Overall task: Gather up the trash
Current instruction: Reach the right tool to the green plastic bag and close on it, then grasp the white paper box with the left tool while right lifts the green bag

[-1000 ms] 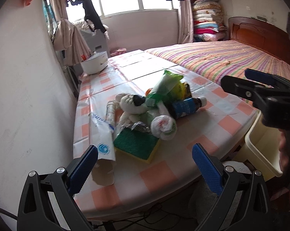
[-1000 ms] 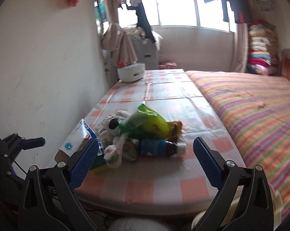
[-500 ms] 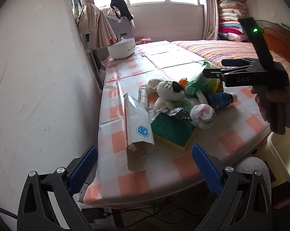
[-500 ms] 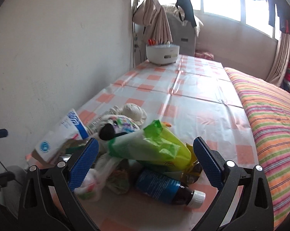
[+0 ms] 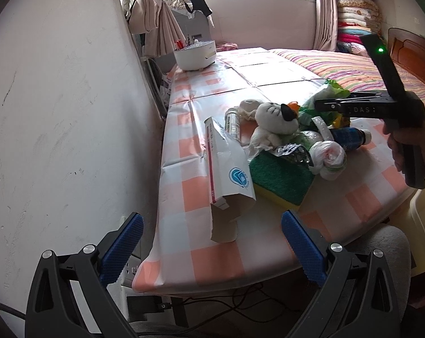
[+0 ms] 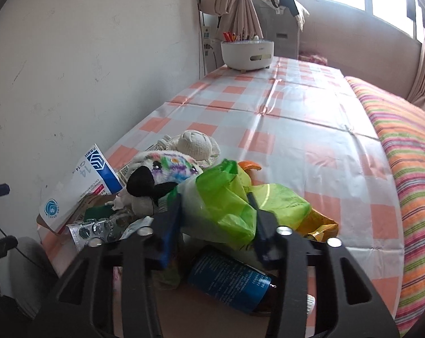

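Observation:
A heap of trash lies on the checked table. It holds a green plastic bag, a blue-labelled bottle, a plush toy, a white and blue carton, a green sponge, a knotted white bag and a foil blister pack. My right gripper has its jaws closed in on both sides of the green plastic bag, above the bottle. It also shows in the left wrist view. My left gripper is open and empty at the table's near edge, short of the carton.
A white round appliance stands at the table's far end. A wall runs along the left side. A striped bed borders the right side. A cream bin stands below the table's near right corner. Cables lie on the floor under the table.
My right gripper has moved down and forward onto the heap, and its jaws have closed in around the green bag. My left gripper has drifted slightly closer and stayed open.

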Demonstrator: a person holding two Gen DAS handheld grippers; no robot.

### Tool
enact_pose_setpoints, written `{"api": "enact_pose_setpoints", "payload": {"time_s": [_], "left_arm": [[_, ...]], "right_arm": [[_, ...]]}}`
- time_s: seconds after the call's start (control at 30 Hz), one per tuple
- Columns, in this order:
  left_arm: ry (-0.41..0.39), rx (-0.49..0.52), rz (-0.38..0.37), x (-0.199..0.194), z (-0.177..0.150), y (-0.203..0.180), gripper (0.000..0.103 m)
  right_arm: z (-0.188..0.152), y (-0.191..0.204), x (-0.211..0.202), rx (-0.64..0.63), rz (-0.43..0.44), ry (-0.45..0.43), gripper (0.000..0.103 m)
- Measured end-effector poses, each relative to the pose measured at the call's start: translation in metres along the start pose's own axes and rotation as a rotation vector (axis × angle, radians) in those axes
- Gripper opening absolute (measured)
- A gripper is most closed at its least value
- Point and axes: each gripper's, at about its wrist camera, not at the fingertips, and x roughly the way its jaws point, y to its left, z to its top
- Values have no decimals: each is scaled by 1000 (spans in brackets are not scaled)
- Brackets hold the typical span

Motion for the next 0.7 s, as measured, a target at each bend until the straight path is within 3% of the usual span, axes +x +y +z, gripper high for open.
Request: {"api": "enact_pose_setpoints", "payload": {"time_s": [0.07, 0.33, 0.57, 0.63, 0.7], "left_arm": [[1, -9, 9, 1, 1, 4, 96], [32, -59, 26, 12, 9, 30, 95], [101, -106, -59, 42, 42, 35, 95], [116, -61, -105, 51, 52, 24, 95], [151, -34, -101, 64, 59, 13, 95]], "right_arm": [[1, 2, -9, 7, 16, -36, 28], [14, 17, -78, 22, 9, -232, 26], [0, 54, -133, 30, 63, -363, 26], [-5, 62, -145, 45, 83, -393, 26], [-11, 65, -157, 75, 111, -419, 26]]}}
